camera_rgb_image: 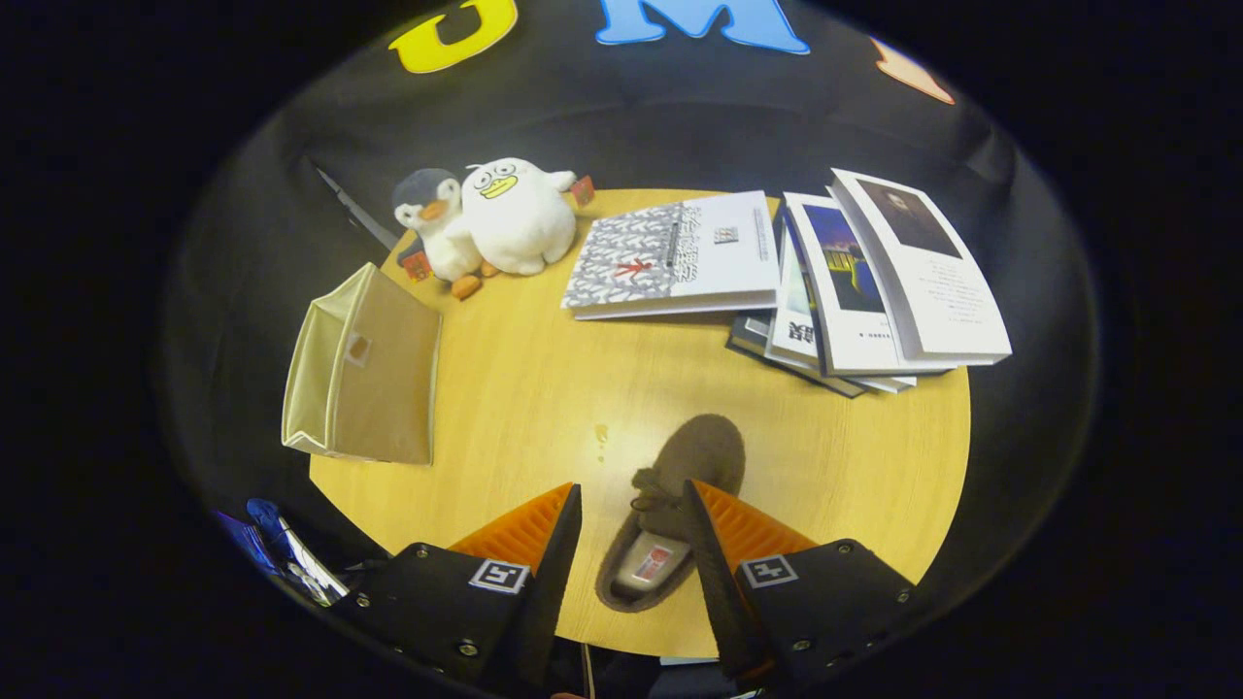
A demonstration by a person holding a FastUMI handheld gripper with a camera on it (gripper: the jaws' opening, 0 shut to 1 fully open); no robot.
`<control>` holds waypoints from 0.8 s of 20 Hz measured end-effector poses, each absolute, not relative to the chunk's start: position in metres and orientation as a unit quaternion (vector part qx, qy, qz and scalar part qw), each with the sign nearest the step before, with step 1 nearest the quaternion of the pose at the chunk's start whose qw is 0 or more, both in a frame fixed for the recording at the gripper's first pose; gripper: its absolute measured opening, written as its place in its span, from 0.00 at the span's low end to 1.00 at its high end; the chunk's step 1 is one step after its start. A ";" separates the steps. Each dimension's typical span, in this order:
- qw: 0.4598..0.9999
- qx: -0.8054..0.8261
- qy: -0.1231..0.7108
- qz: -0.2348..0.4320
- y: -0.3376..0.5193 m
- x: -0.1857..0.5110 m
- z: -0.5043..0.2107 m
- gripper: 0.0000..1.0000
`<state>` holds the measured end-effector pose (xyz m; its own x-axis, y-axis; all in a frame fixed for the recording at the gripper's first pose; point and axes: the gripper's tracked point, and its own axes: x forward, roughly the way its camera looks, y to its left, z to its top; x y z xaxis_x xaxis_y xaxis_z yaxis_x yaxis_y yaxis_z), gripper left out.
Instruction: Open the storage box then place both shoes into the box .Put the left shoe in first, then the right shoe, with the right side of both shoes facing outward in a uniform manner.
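Observation:
A brown suede shoe (670, 510) lies on the round wooden table (825, 456), its toe pointing away from me and its opening toward me. My gripper (631, 500) hangs over it, open, with the shoe's laced middle and heel between the two fingers; I cannot tell whether either finger touches it. A beige fabric storage box (364, 374) stands at the table's left edge, off to the left beyond the fingers, its lid open.
Two plush toys, a penguin (437, 228) and a white duck (515, 216), sit at the table's far left. An open book (675, 254) and a stack of books (874, 282) lie across the far right. Some blue items (277, 544) lie near the left finger.

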<state>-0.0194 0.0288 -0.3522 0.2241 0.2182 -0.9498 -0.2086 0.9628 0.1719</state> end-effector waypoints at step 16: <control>0.702 0.043 0.706 0.079 -0.018 -0.069 -0.458 0.65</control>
